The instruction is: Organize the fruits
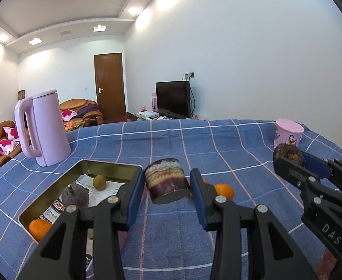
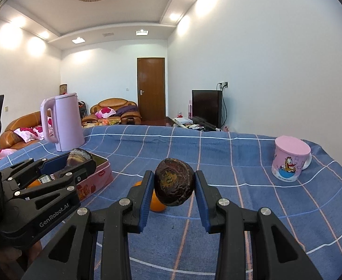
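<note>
My left gripper (image 1: 167, 179) is shut on a short dark cylinder (image 1: 166, 182) banded in purple and cream, held just above the blue checked cloth. To its left lies an open tin tray (image 1: 86, 165) lined with paper. It holds a brown kiwi-like fruit (image 1: 99, 182), a dark purple fruit (image 1: 75, 196) and an orange (image 1: 39, 228). An orange (image 1: 224, 190) rests on the cloth behind the right finger. My right gripper (image 2: 174, 183) is shut on a dark brown wrinkled round fruit (image 2: 173, 184), held above the cloth to the right of the tray (image 2: 100, 175). An orange (image 2: 156, 204) lies below it.
A tall pink kettle (image 1: 44, 128) stands behind the tray at the far left. A pink cartoon mug (image 2: 290, 161) sits at the far right near the cloth's edge. Beyond the table are sofas, a door and a television.
</note>
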Demonstrator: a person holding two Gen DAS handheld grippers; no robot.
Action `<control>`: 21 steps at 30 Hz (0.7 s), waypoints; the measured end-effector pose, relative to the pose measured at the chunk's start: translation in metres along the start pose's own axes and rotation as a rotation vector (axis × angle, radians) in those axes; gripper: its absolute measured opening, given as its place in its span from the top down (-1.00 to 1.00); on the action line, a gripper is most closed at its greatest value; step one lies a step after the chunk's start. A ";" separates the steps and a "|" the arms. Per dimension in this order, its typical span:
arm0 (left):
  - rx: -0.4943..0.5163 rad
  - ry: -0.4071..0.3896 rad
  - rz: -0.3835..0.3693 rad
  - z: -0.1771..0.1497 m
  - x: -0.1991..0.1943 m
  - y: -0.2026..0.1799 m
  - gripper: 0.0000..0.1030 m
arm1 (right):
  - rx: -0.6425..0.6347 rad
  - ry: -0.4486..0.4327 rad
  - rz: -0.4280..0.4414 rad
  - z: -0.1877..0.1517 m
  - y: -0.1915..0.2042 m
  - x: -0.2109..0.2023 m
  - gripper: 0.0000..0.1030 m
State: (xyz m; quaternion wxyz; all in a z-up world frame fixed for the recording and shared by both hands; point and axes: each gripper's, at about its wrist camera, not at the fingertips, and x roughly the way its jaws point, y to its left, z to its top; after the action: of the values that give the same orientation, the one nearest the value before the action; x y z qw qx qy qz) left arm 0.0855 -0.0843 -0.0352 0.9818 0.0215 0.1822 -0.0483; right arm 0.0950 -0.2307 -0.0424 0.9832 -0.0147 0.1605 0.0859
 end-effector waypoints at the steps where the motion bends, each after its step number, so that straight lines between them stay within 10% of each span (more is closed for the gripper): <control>1: -0.002 0.001 0.002 0.000 0.000 0.001 0.18 | -0.002 0.001 -0.001 0.000 0.001 0.000 0.29; 21: -0.083 0.036 0.076 -0.002 -0.002 0.064 0.18 | -0.049 0.040 0.095 0.006 0.056 0.025 0.29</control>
State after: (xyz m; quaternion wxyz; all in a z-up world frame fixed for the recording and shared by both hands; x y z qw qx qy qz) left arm 0.0894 -0.0206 -0.0348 0.9795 -0.0113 0.2009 -0.0032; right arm 0.1100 -0.1712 -0.0448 0.9739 -0.0326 0.1785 0.1361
